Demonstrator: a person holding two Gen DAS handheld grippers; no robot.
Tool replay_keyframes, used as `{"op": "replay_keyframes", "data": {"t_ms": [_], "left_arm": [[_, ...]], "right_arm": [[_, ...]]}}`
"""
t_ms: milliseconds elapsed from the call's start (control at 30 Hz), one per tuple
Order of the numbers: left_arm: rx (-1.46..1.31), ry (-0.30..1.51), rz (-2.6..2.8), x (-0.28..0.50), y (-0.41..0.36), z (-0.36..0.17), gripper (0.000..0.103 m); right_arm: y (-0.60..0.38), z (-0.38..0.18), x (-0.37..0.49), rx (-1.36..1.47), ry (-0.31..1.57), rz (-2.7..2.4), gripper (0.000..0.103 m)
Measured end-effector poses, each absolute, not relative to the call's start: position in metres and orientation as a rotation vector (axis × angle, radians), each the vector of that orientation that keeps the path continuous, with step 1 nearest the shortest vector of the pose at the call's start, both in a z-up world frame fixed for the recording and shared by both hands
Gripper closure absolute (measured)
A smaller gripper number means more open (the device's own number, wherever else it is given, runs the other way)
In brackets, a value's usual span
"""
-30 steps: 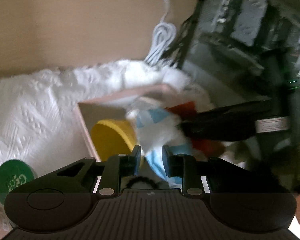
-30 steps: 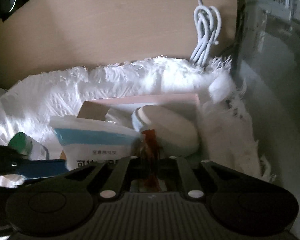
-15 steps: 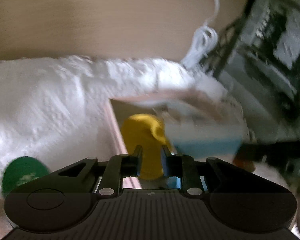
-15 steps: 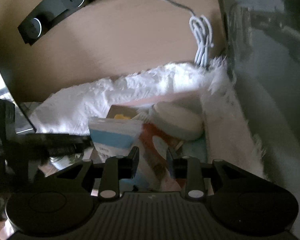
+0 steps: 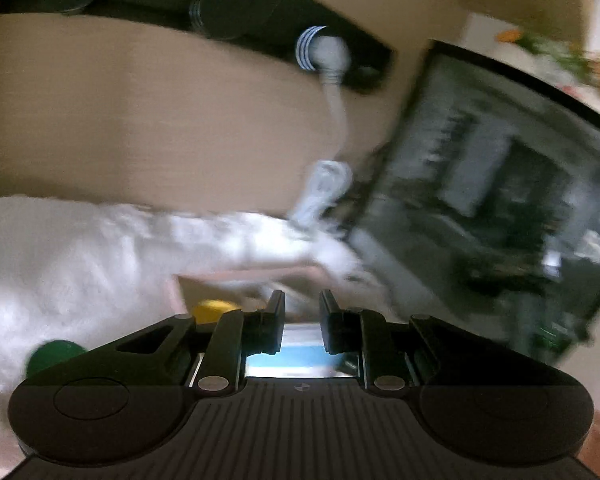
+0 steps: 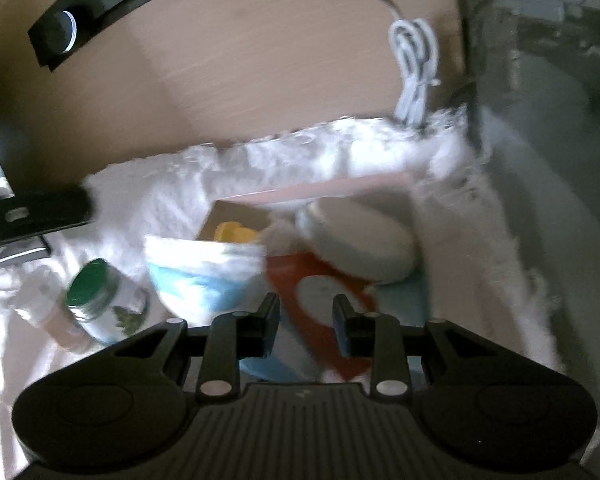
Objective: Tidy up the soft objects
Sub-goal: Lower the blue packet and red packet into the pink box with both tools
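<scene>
Both views are dim, warm-toned and bent by the fisheye lens, with straight edges curving near the borders. The left wrist view is heavily motion-blurred: the white fluffy cloth (image 5: pixel 100 256) and the dark glass-sided case (image 5: pixel 492 216) smear into streaks. The right wrist view is softer than sharp, with bright overexposed patches on the cloth at left. Each view's black tongs sit in deep shadow along the bottom.

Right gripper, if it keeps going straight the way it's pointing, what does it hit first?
Most likely the red and white packet, lying just ahead of the open right gripper in the pink box; blur leaves depth uncertain.
</scene>
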State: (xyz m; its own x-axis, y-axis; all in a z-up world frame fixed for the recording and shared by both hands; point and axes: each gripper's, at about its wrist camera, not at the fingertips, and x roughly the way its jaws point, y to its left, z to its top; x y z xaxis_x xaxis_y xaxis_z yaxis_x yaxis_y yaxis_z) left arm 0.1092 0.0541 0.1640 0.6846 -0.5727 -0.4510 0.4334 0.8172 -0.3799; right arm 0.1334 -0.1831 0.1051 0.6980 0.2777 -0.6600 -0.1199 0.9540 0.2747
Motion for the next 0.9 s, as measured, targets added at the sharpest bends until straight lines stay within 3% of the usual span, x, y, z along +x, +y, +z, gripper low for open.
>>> {"op": "replay_keyframes", "data": {"t_ms": [167, 467, 900], "left_arm": [[-0.099, 0.705, -0.573, 0.124, 0.016, 0.132, 0.082], [0.061, 0.685, -0.433, 0.176, -0.013, 0.102, 0.084], [0.053, 0.723, -0.397, 0.192, -0.001, 0.076, 0.084]], "right_arm": [[-0.193, 0.101, 0.132, 0.253, 0.813, 0.208, 0.074], [-0.185, 0.108, 0.111, 0.140, 0.825, 0.193, 0.074], [-0.179, 0.075, 0.149, 0.096, 0.911, 0.176, 0.074]]}}
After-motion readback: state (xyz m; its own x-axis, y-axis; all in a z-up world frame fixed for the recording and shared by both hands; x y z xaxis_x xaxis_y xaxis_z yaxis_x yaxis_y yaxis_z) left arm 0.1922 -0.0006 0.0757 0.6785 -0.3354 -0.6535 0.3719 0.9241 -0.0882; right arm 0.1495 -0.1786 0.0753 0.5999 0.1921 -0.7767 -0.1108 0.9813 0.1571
